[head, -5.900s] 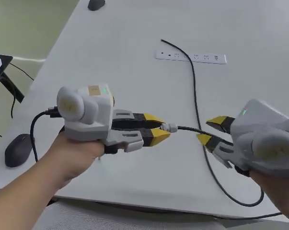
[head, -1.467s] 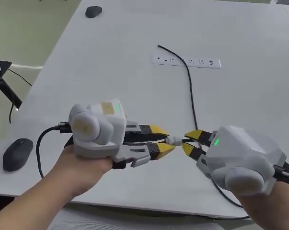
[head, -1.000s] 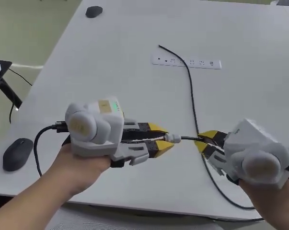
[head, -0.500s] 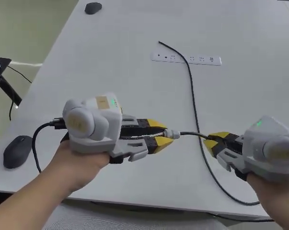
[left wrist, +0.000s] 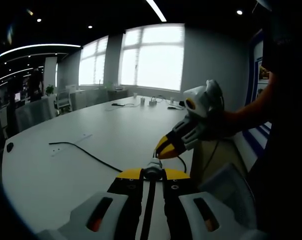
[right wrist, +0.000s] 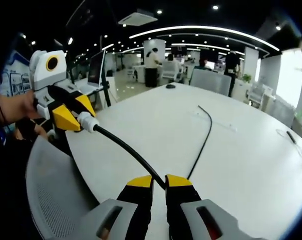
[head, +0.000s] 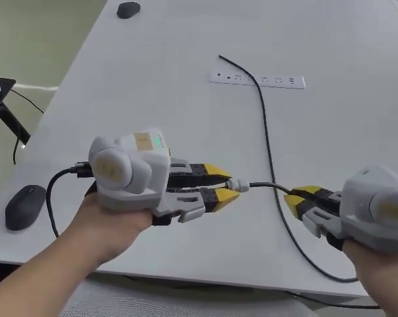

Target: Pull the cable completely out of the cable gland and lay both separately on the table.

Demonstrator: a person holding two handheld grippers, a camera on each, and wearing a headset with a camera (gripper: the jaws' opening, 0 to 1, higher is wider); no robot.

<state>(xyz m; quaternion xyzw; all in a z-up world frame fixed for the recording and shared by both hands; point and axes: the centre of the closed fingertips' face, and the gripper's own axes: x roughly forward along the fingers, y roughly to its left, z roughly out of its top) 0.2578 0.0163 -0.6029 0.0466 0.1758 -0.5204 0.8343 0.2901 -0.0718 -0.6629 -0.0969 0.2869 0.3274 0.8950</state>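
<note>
My left gripper [head: 229, 186] is held above the table's near edge, shut on the small grey cable gland [head: 239, 187]. A black cable [head: 267, 139] leaves the gland to the right and enters my right gripper [head: 293, 197], which is shut on it. In the left gripper view the gland [left wrist: 153, 167] sits between the yellow jaw tips of the left gripper [left wrist: 153, 175]. The right gripper view has its gripper [right wrist: 159, 181] clamping the cable [right wrist: 121, 145], which rises toward the gland [right wrist: 88, 122]. The rest of the cable lies in a long curve across the white table [head: 152, 79].
A white power strip [head: 258, 80] lies flat at the far middle of the table, with the cable crossing it. One dark mouse [head: 127, 9] sits at the far left edge and another [head: 24, 206] at the near left corner. Chairs and people stand further back in the room.
My right gripper has drawn away to the right with the cable in it, so a longer stretch of cable spans between the gland and its jaws. The left gripper stayed nearly still.
</note>
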